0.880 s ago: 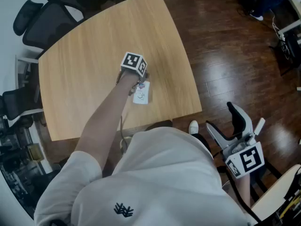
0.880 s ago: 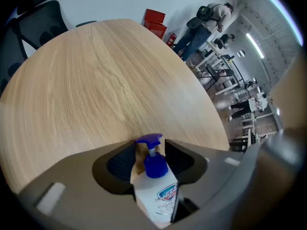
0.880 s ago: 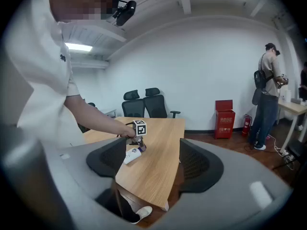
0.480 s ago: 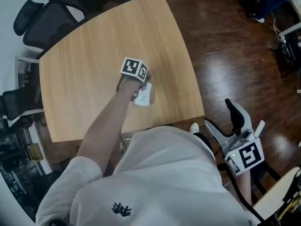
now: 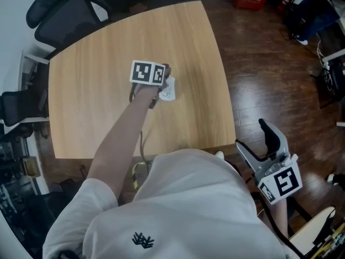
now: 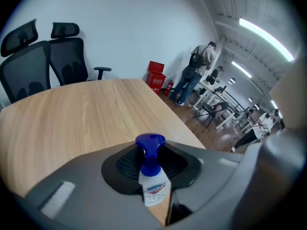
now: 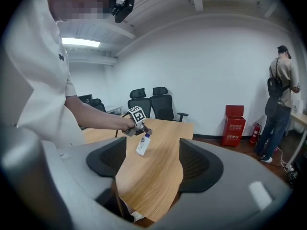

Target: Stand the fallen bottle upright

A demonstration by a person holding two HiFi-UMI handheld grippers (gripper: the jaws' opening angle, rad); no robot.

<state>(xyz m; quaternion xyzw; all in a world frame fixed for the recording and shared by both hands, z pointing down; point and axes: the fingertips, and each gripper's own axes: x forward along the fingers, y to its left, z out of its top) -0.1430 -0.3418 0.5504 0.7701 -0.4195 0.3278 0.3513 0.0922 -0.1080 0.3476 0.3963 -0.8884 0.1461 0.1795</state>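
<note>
A small white bottle point(image 6: 154, 189) with a blue spray cap point(image 6: 150, 149) sits between the jaws of my left gripper point(image 6: 151, 166), which is shut on its neck. In the head view the bottle point(image 5: 167, 89) shows just right of the marker cube, over the middle of the wooden table point(image 5: 97, 63). From the right gripper view the bottle point(image 7: 142, 144) hangs tilted under the left gripper point(image 7: 139, 130), base toward the table. My right gripper point(image 5: 259, 144) is off the table over the floor, open and holding nothing point(image 7: 153, 164).
Black office chairs point(image 5: 70, 12) stand at the table's far left corner. A red box point(image 7: 235, 125) and a standing person point(image 7: 280, 109) are by the far wall. The table's right edge point(image 5: 226, 90) borders dark wood floor.
My left gripper has carried the bottle toward the table's middle. The bottle has swung from lying flat to hanging base-down and tilted. The right gripper has stayed put.
</note>
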